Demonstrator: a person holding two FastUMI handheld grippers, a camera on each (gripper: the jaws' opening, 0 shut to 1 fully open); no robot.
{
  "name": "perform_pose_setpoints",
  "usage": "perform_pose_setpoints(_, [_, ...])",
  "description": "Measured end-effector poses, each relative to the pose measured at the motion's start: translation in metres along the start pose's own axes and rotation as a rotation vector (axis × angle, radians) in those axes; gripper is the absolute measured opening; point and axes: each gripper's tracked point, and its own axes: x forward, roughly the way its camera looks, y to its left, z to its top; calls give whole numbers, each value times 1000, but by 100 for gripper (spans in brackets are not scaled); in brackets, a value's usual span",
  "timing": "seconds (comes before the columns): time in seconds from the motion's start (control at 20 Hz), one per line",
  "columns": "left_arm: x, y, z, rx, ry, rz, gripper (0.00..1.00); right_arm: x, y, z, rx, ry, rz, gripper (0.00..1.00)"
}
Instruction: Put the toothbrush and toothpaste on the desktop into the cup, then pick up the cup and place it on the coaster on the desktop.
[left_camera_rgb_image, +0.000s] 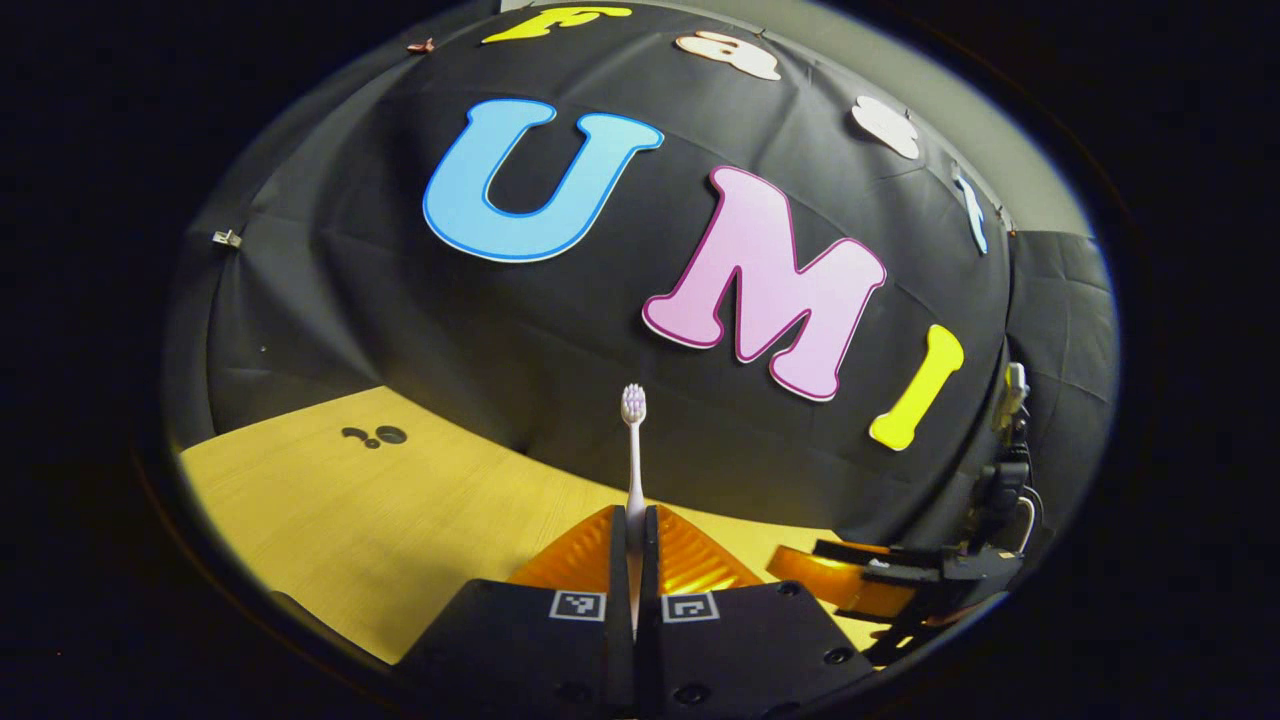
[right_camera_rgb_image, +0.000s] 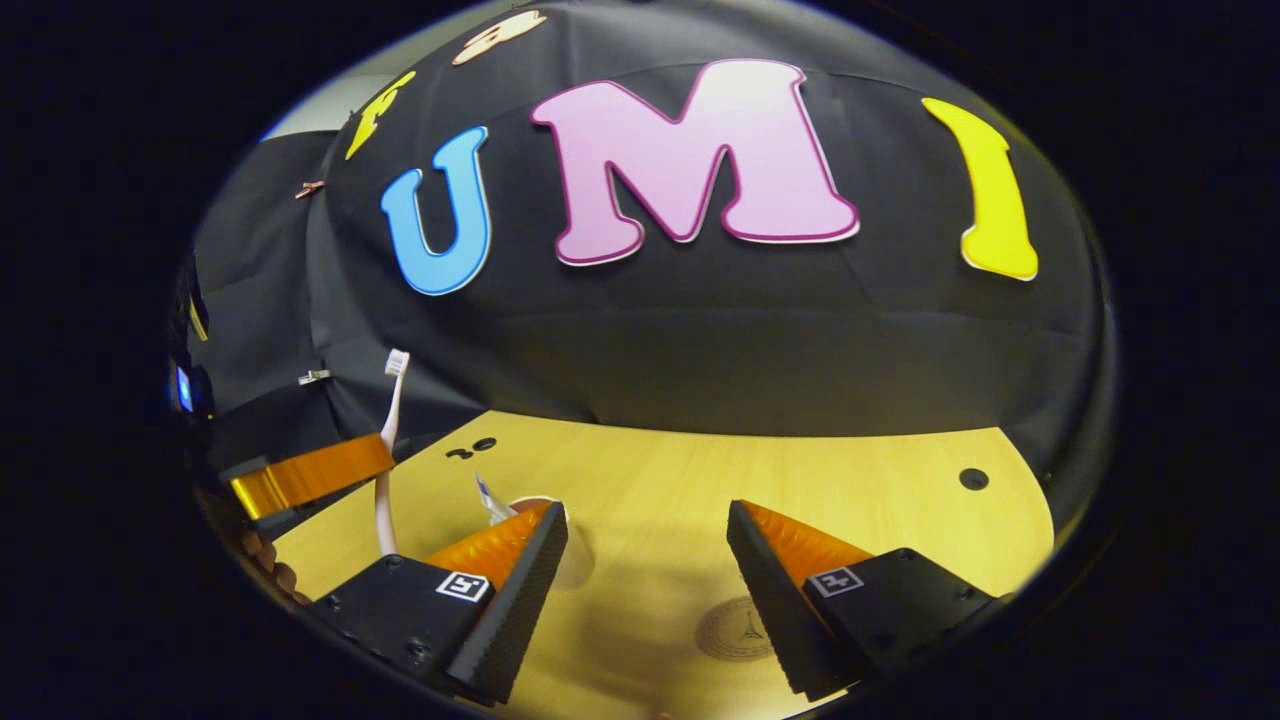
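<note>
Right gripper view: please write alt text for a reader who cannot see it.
The right gripper is open above the wooden desk, its fingers framing a round coaster. At left, the left gripper holds a white toothbrush upright near a cup with toothpaste inside.

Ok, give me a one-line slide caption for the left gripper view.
Left gripper shut on the toothbrush, held upright with bristles up above the wooden desktop.
</note>
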Motion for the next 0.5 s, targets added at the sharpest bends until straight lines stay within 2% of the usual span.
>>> perform_pose_setpoints(0.2, [32, 7, -9, 10, -42, -6, 6, -13, -29, -13, 0, 18, -48, 99])
perform_pose_setpoints(0.5, [65, 16, -19, 16, -85, -16, 6, -23, -50, -35, 1, 54, -93, 98])
